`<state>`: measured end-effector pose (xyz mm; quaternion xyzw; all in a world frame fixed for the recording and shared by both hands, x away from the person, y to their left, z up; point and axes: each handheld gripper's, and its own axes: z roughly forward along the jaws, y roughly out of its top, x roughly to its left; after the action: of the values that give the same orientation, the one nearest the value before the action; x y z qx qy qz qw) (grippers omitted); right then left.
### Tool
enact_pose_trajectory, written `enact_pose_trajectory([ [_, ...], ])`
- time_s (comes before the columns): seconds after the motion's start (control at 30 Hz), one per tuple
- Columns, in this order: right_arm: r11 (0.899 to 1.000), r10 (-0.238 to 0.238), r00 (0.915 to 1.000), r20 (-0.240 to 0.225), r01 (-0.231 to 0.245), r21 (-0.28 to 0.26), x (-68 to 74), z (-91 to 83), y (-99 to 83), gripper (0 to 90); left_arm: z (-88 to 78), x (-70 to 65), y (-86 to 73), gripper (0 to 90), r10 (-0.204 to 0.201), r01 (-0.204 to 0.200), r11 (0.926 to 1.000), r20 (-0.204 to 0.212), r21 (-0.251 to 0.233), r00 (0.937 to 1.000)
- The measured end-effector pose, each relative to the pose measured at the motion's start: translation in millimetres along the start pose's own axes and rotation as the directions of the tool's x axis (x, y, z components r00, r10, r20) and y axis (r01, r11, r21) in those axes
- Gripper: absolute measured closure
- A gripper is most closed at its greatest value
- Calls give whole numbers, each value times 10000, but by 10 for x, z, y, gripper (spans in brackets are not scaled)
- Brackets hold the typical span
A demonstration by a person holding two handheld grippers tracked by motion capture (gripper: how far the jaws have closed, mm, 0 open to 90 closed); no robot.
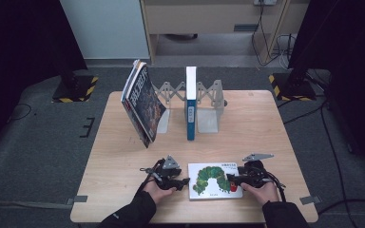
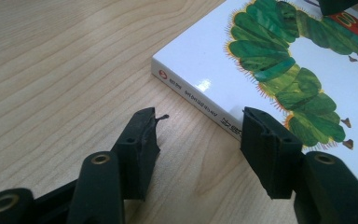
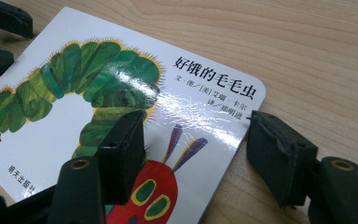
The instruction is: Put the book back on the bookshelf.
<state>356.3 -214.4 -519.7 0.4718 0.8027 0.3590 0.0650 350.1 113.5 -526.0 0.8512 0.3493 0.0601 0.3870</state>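
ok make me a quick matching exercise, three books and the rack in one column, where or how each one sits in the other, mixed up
Things:
1. caterpillar book
2. blue-spined book
3. dark-covered books
4. metal book rack

Places or states:
A. leaning, tilted, at the rack's left end
B. lying flat at the near edge, between the two grippers
C. standing along the table's far side
D. upright in the middle of the rack

Pairs: 1-B, 2-D, 3-A, 4-C
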Motion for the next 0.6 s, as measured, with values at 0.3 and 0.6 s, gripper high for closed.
enact_pose_trajectory([
  [0.3,9994,324,9994,-98,-325,-140,-43,13,25,352,28,-34,14,427,18,-18,10000,-82,-42,10000],
  [0.6,9981,560,9984,25,-559,-270,-97,3,47,335,70,-66,29,343,400,-401,9992,-259,-34,9989],
])
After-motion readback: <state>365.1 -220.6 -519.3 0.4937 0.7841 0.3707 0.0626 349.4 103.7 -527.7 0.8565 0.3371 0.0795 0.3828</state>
